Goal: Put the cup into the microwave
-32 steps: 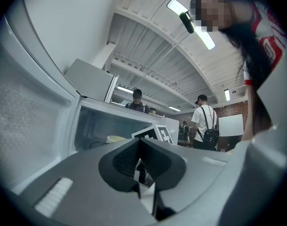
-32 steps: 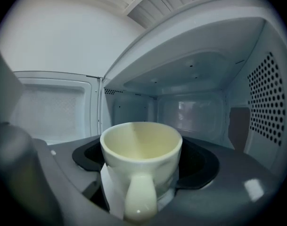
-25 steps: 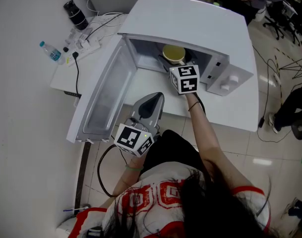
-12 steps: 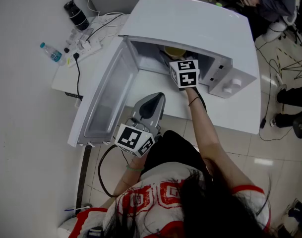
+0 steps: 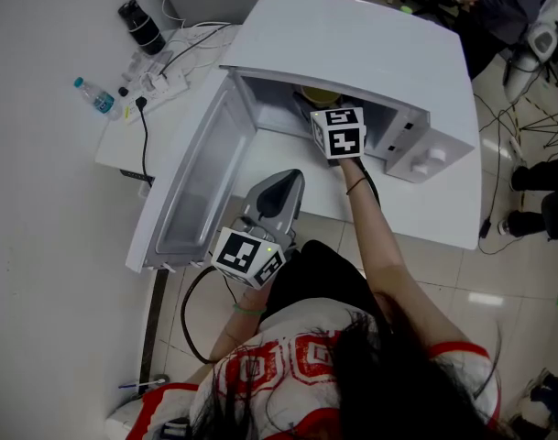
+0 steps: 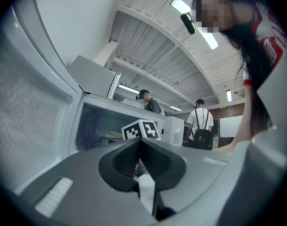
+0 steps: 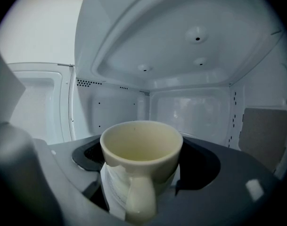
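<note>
A cream cup [image 7: 141, 150] with its handle toward the camera sits upright between the jaws of my right gripper [image 7: 142, 173], which is shut on it. The cup is inside the cavity of the white microwave [image 5: 370, 53]; in the head view only its rim [image 5: 321, 96] shows under the top edge, behind the right gripper's marker cube [image 5: 340, 133]. The microwave door [image 5: 191, 186] hangs wide open to the left. My left gripper [image 5: 271, 198] is held low in front of the table, jaws shut on nothing [image 6: 139, 160].
A white table [image 5: 288, 168] carries the microwave. At its far left lie a water bottle [image 5: 94, 96], a black flask [image 5: 141, 27], a power strip and cables [image 5: 164, 67]. People stand in the room behind.
My right gripper has carried the cup deeper into the microwave cavity; the cup was plainly seen at the opening a second ago and is now mostly hidden under the top. The left gripper has not moved.
</note>
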Available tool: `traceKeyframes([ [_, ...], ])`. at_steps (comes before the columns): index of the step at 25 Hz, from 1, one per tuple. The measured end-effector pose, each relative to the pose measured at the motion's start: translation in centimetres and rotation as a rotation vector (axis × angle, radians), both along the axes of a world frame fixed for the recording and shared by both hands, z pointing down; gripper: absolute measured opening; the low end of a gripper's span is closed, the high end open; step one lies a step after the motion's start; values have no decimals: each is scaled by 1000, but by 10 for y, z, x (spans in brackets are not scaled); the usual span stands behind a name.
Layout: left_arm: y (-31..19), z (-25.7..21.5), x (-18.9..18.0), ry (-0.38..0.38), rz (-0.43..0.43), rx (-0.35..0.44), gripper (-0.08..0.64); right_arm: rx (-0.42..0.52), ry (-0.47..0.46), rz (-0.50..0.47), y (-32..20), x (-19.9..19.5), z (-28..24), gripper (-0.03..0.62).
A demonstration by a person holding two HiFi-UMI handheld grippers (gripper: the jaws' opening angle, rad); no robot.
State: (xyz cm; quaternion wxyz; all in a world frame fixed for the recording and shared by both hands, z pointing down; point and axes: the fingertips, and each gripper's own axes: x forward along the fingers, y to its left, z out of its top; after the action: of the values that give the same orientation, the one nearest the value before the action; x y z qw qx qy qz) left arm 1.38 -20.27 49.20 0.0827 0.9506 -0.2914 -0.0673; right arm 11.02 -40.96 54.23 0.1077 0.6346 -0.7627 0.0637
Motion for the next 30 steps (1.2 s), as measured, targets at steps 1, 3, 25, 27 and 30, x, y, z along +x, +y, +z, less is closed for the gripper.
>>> traceKeyframes([
  [1,0,-1,0,-2,1,1,-11,-3,-8,3,0,0,1,448],
  [3,1,-3,-1,-4,0,1,-11,-6,-32,10,2,1,1,448],
  [25,21,-55,-13,3,-29,-18,-11,3,-139,87,127,-6,-12,367],
  [27,25,-63,-13,3,-30,-21,-11,15,-132,90,136,-7,-23,303],
  [30,31,-73,-12,-8,-32,-25,-11,43,-144,89,149,-7,-46,236],
])
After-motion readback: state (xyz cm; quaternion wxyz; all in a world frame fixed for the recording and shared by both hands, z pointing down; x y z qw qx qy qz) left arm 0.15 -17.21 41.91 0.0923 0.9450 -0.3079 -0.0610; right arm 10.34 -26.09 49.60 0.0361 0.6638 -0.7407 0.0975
